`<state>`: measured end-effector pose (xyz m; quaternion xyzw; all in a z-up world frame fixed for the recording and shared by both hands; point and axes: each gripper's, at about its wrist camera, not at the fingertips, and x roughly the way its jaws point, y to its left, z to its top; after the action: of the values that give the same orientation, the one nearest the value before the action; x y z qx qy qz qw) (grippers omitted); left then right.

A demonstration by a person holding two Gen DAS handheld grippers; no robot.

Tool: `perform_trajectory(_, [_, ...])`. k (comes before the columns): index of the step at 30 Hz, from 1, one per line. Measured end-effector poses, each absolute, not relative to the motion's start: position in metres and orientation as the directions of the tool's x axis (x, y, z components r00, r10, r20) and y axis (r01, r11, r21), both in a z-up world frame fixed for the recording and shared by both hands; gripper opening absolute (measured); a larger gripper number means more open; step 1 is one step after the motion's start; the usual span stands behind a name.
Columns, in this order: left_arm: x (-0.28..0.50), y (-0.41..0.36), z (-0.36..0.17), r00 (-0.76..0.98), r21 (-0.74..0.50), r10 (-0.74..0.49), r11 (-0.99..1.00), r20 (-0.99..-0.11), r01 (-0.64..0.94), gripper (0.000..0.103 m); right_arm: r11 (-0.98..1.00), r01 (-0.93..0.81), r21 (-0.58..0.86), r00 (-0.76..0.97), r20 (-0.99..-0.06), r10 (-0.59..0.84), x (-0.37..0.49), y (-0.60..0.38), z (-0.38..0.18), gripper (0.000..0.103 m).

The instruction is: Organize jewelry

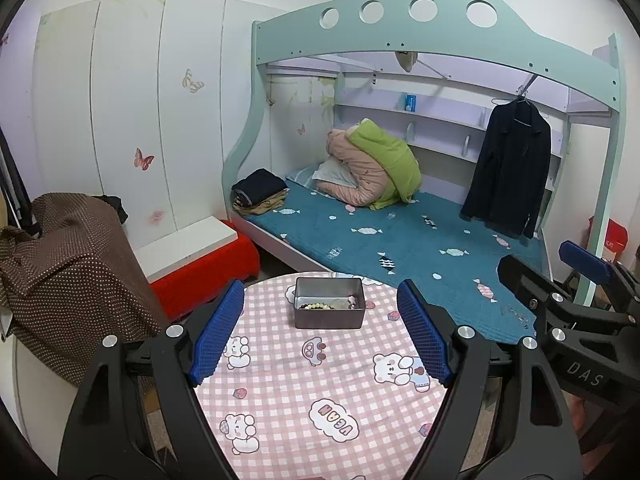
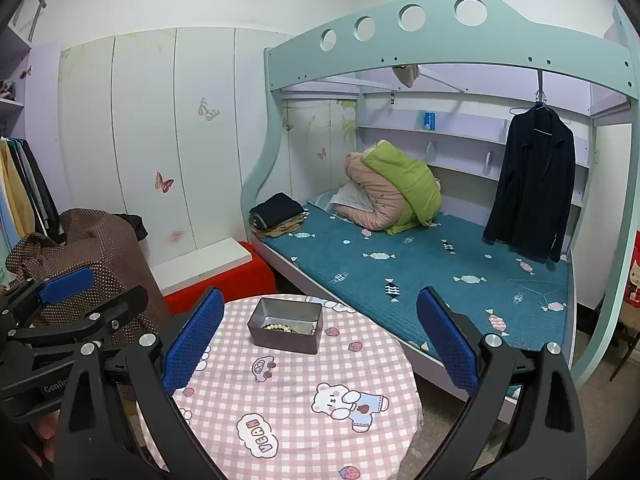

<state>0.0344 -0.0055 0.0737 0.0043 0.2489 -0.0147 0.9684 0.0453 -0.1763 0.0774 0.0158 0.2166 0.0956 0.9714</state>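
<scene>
resting near the far edge of the round table (image 1: 280,392), the metal tin (image 1: 329,308) holds beaded jewelry (image 1: 318,306); left gripper (image 1: 320,332) and right gripper (image 2: 320,340) hover nearer than the tin, both spread wide, gripping nothing.

Straight ahead beyond the fingers, a mint-green bunk bed frame (image 1: 420,28) over a teal candy-print mattress (image 1: 400,240). Hanging at its right end, a dark coat (image 1: 508,168). Off to the left, white wardrobe panels (image 2: 152,140) with butterfly stickers, and lower down a red bench (image 1: 208,268).
</scene>
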Motion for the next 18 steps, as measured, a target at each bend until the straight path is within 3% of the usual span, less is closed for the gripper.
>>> perform_trajectory(18, [0.0314, -0.0031, 0.0781, 0.876, -0.007, -0.026, 1.0, -0.482, 0.026, 0.08, 0.98, -0.186, 0.072, 0.887, -0.417, 0.199, 0.0455, -0.1787, 0.0776, 0.094])
